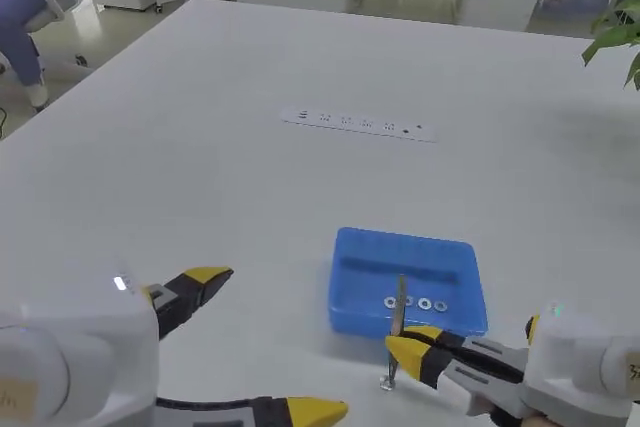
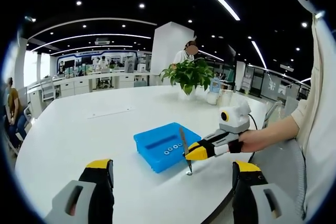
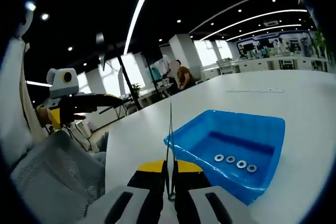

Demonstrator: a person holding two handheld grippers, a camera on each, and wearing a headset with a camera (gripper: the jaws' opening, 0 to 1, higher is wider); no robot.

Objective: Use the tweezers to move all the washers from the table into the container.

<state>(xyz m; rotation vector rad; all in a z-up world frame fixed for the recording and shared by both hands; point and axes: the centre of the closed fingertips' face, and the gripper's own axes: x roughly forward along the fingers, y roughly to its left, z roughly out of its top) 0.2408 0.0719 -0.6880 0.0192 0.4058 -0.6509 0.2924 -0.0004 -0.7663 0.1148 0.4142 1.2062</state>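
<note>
A broad white table (image 1: 200, 147) runs from the lower edge of the head view to its upper right, and in the left gripper view a leafy potted plant (image 2: 190, 74) stands on its far side, just above centre. A shallow blue container (image 1: 408, 259) sits on the table at lower centre-right of the head view, open side up. The left gripper (image 1: 260, 343) hovers over the table at the lower left of that view, its black, yellow-tipped jaws spread wide with nothing between them. The right gripper (image 1: 405, 345) enters from the lower right corner, just below the container's near wall, its jaws pressed together on a pair of tweezers (image 1: 398, 292). In the left gripper view a hand (image 2: 257, 139) at right of centre holds this gripper. A flush strip of sockets (image 1: 358, 124) lies in the tabletop above centre of the head view, well apart from the container. The thin, grey tweezers are gripped partway along their length. In the head view one end rises in front of the container, and the other reaches down to the tabletop just below the jaws; in the left gripper view that lower end meets the table beside the container's near corner. Whether anything is caught at the tip is too small to tell. Four small silver washers (image 3: 235, 161) lie in a short row on the container's floor, close to its near wall, just to the right of the tweezers in the right gripper view.
</note>
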